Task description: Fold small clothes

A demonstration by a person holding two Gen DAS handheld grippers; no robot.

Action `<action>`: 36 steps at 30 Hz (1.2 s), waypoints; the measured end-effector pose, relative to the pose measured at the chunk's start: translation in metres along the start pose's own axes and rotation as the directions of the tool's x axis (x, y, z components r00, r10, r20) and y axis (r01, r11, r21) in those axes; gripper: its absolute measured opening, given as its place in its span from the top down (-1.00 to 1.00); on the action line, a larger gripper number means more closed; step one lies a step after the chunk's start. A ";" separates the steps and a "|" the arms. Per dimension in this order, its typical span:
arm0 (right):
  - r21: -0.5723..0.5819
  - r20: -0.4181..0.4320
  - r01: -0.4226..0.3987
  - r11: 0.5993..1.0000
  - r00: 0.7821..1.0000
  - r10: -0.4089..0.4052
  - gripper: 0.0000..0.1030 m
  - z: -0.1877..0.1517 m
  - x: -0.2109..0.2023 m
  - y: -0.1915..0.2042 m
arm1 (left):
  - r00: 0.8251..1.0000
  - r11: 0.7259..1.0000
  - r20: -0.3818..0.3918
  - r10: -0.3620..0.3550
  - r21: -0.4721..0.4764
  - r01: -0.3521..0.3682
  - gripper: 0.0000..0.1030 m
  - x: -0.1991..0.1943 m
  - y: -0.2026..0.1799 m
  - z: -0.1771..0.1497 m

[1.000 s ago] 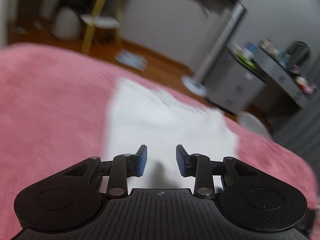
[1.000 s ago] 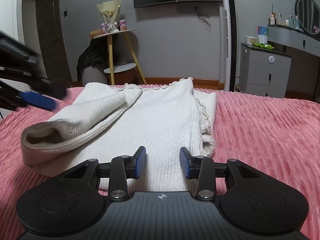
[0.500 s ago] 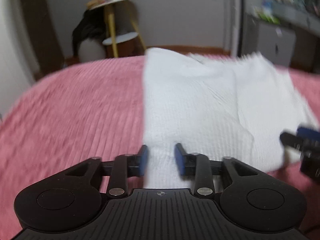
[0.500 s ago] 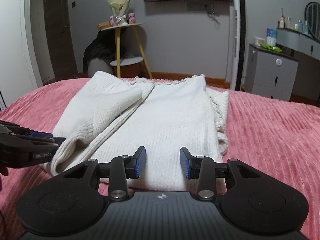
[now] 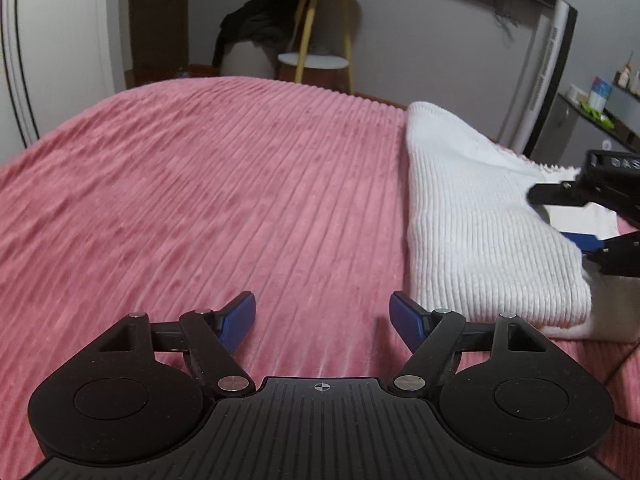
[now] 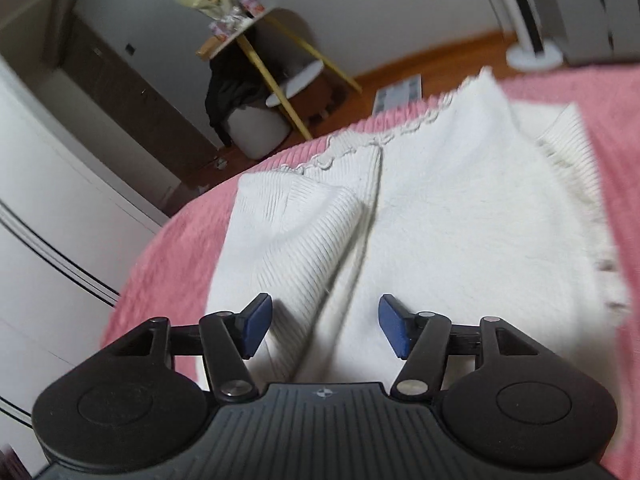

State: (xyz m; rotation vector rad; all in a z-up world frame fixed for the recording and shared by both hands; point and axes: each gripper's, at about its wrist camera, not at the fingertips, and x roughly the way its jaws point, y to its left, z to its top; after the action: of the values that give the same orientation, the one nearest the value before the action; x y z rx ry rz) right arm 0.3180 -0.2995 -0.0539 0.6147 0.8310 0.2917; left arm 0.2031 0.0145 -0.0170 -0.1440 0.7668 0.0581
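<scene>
A white ribbed knit sweater is lying folded on the pink corduroy-ribbed bedspread, one sleeve doubled over its left side, scalloped trim showing along the far edge. The left gripper is hovering spread over bare bedspread beside it; the right gripper is hanging spread above it. No writing is legible.

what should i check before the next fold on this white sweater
1. Left claw open and holding nothing: ok.
2. Right claw open and holding nothing: ok.
3. Right claw over the white sweater: ok.
4. Left claw over the sweater: not ok, it is over bare pink bedspread.
5. Sleeve folded in across the body: ok.
6. Right-side edge lying flat: cannot tell, blurred.
</scene>
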 end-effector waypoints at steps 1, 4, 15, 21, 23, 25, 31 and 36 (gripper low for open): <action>0.027 -0.011 -0.009 1.000 1.000 0.010 -0.18 0.004 0.006 -0.001 | 1.000 1.000 0.000 -0.010 -0.013 0.010 -0.54 0.000 0.003 0.000; 0.060 -0.042 -0.017 0.998 0.999 0.019 -0.16 0.009 0.021 0.003 | 1.000 0.999 -0.002 -0.030 -0.024 0.030 -0.60 0.002 0.004 -0.003; -0.108 -0.027 0.048 0.993 0.998 -0.051 0.72 0.013 0.023 0.030 | 0.998 0.998 0.036 -0.049 -0.030 0.051 -0.67 0.000 0.003 -0.007; -0.420 0.190 0.209 0.883 0.972 -0.140 0.73 0.011 -0.014 0.074 | 0.996 0.995 0.050 -0.074 -0.066 0.078 -0.68 -0.004 0.010 -0.005; -0.501 0.279 0.309 0.809 0.942 -0.187 0.73 0.006 -0.026 0.079 | 0.995 0.994 0.055 -0.080 -0.075 0.084 -0.68 -0.004 0.010 -0.005; -0.544 0.354 0.414 0.730 0.902 -0.248 0.73 0.003 -0.030 0.075 | 0.995 0.993 0.050 -0.089 -0.069 0.092 -0.69 -0.003 0.009 -0.005; -0.429 0.240 0.461 0.777 0.887 -0.394 0.58 0.018 -0.013 0.027 | 0.995 0.995 0.035 -0.093 -0.035 0.094 -0.72 0.000 0.003 -0.008; -0.196 0.151 0.195 0.961 0.974 -0.167 -0.12 0.025 -0.042 -0.003 | 0.993 0.993 0.025 -0.119 -0.016 0.119 -0.78 0.001 -0.004 -0.011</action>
State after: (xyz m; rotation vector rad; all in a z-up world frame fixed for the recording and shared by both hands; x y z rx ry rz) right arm 0.3096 -0.3315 -0.0177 0.3527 0.7112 0.1660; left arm 0.1968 0.0092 -0.0252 -0.2048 0.7322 -0.0465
